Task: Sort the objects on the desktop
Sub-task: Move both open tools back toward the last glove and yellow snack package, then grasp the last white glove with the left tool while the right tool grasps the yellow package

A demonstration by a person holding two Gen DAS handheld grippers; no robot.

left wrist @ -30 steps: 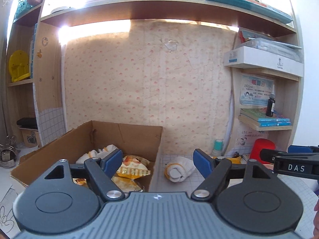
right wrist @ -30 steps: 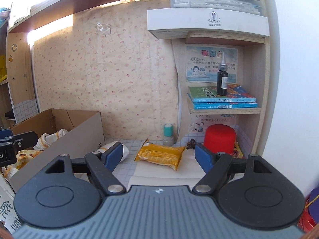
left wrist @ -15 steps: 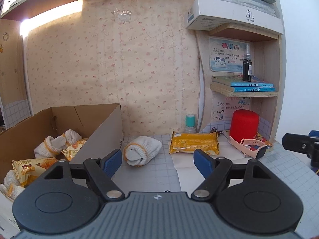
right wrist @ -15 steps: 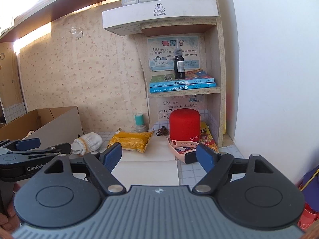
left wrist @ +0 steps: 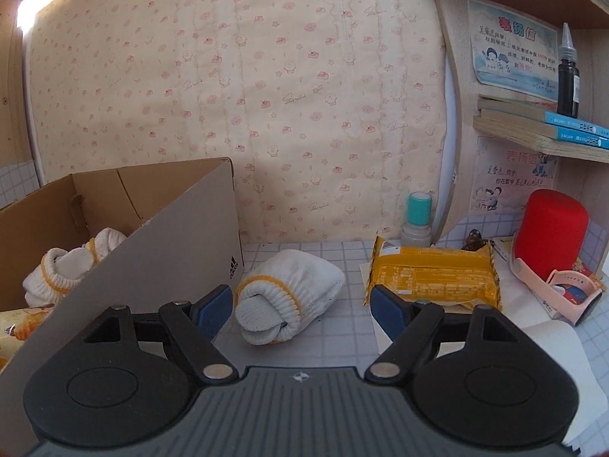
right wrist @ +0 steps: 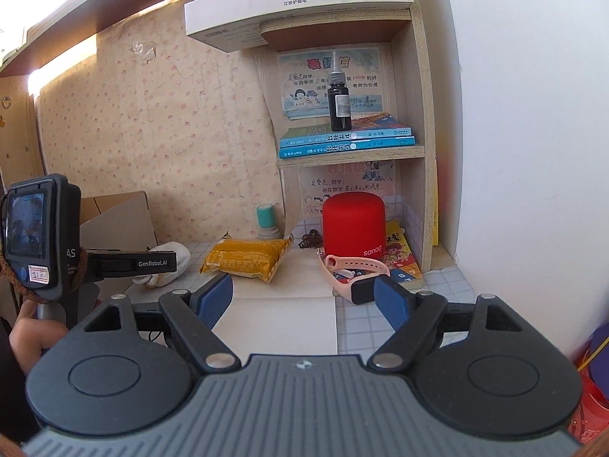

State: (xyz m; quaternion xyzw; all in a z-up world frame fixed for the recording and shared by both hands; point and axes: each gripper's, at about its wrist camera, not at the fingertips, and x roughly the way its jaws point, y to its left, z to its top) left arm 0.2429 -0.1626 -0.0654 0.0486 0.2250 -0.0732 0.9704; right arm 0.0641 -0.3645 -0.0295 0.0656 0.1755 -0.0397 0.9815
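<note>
The gridded desk [left wrist: 335, 342] under the papered wall now fills the left wrist view: the left gripper [left wrist: 300, 304] has swung away from the box [left wrist: 152, 251] and closed in on the rolled sock [left wrist: 289, 301], jaws apart, empty, the sock lying between them just beside the box. That looks like the next pick. The right gripper [right wrist: 304, 297], also spread and empty, faces the snack [right wrist: 247, 259] and pink watch [right wrist: 354, 270].

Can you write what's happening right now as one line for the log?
left gripper: open, facing rolled glove | right gripper: open, empty | box: holds gloves
</note>
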